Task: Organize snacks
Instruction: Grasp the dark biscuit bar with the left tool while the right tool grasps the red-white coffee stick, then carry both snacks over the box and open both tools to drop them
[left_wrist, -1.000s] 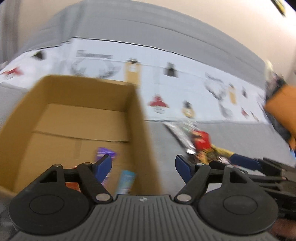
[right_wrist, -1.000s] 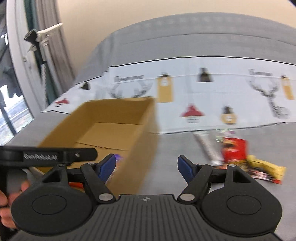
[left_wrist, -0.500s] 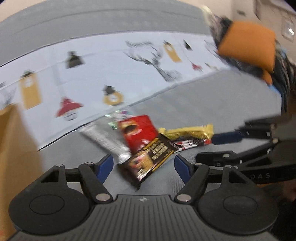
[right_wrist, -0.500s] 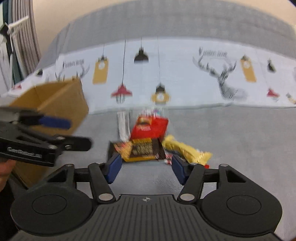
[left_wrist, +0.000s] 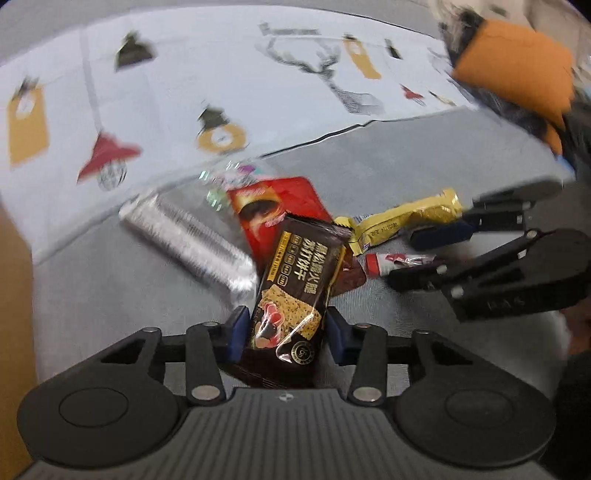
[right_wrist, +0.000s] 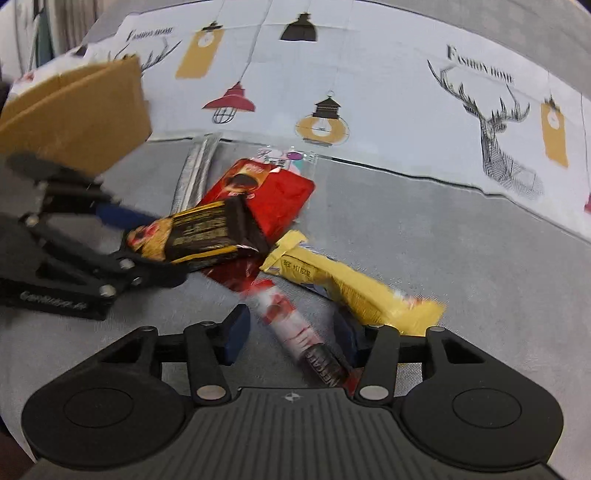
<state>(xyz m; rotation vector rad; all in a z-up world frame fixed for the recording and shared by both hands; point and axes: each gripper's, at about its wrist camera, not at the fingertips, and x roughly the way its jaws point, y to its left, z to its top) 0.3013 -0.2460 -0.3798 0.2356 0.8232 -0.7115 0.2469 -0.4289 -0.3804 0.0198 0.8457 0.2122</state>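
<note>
A pile of snacks lies on the grey surface. My left gripper (left_wrist: 283, 329) is shut on a black cracker packet (left_wrist: 295, 291), also seen in the right wrist view (right_wrist: 199, 236). Under it lies a red packet (left_wrist: 273, 210). My right gripper (right_wrist: 291, 334) is open around a red-and-white stick packet (right_wrist: 295, 328), its fingers on either side; in the left wrist view the right gripper (left_wrist: 417, 251) sits at that stick (left_wrist: 391, 260). A yellow bar (right_wrist: 351, 291) lies just right of it. A silver packet (left_wrist: 188, 240) lies left of the pile.
A cardboard box (right_wrist: 74, 110) stands at the left, beyond the left gripper. A white printed cloth (right_wrist: 369, 92) covers the surface behind the snacks. An orange cushion (left_wrist: 517, 70) lies at the far right.
Both grippers swung from the box to the snack pile. The left jaws closed on the black cracker packet. The right jaws narrowed around the red-and-white stick.
</note>
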